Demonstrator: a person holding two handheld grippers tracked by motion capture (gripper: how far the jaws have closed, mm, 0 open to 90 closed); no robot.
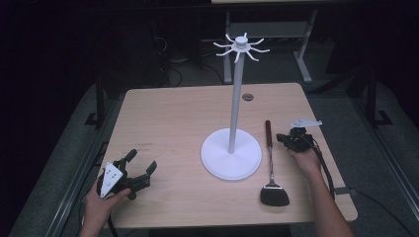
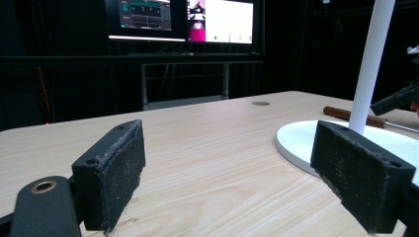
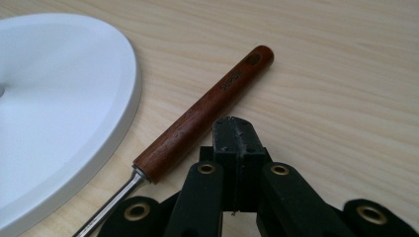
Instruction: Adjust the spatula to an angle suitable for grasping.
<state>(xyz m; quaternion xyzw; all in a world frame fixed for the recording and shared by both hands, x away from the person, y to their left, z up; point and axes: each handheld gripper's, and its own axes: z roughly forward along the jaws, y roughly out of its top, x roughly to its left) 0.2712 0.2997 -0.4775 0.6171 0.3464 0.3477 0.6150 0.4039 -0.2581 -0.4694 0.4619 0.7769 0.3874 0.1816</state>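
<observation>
The spatula (image 1: 271, 167) lies near the table's (image 1: 173, 118) right edge, just beside the stand's (image 1: 231, 154) base, blade towards me. My right gripper (image 3: 236, 132) sits pinched shut and empty by its wooden handle, probably lining up. My left gripper (image 1: 134, 170) waits wide open near the front-left corner.

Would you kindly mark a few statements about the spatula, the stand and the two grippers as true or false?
1. The spatula lies flat on the table. True.
2. The right gripper is clamped on the spatula's handle. False: its jaws are shut with nothing between them, beside the handle.
3. The left gripper is open. True.
4. The spatula hangs from the stand. False: the hooks at the top are bare.
5. The spatula's handle is wooden. True.
</observation>
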